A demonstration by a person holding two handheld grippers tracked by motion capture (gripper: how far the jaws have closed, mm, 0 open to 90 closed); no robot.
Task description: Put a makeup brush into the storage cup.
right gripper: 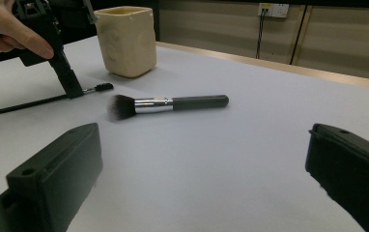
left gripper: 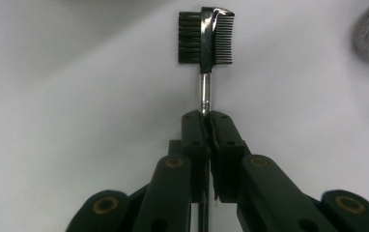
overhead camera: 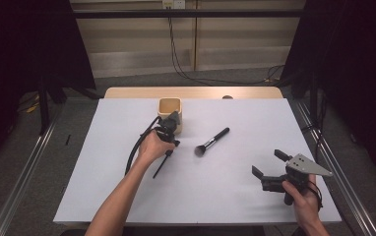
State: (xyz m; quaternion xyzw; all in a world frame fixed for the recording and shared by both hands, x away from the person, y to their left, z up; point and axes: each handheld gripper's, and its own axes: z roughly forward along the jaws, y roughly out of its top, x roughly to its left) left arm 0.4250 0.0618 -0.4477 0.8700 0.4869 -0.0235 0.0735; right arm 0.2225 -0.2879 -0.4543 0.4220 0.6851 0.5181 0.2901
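My left tool (left gripper: 205, 126) has clamped the brow brush (left gripper: 205, 41) lying just in front of the cup (overhead camera: 169, 107); lifting it remains, the powder brush (overhead camera: 211, 142) waits, right tool (overhead camera: 270, 164) agape, empty.

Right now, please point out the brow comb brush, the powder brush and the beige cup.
brow comb brush (left gripper: 205, 36): left gripper view, on its head.
powder brush (right gripper: 199, 102): right gripper view, on its dark handle.
beige cup (right gripper: 127, 46): right gripper view, on its front wall.
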